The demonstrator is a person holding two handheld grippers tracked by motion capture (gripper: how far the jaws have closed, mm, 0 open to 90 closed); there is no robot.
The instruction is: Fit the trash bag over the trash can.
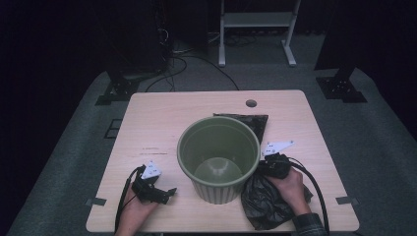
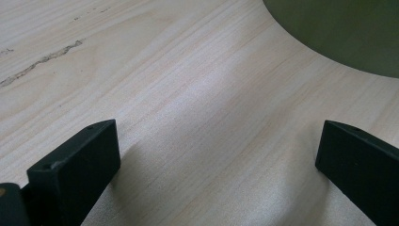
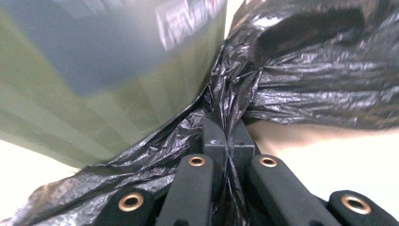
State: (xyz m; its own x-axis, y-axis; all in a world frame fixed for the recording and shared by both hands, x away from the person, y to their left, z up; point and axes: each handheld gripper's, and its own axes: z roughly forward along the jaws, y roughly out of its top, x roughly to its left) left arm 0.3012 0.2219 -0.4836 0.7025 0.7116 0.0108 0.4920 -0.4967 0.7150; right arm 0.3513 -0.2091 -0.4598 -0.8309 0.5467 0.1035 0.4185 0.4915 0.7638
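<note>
The right gripper (image 3: 228,134) has its jaws clamped tight on a pinch of the black plastic bag (image 1: 268,201), which lies crumpled on the wooden surface (image 1: 162,123) against the right side of the green bin (image 1: 219,152). The left gripper (image 1: 164,192) rests on the surface left of the bin, jaws wide apart around nothing.

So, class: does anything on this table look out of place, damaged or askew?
Yes. The black bin bag lies crumpled on the table beside and behind the green bin, not lining it. The right gripper is pinching a fold of it. A scuffed streak also marks the tabletop.
</note>
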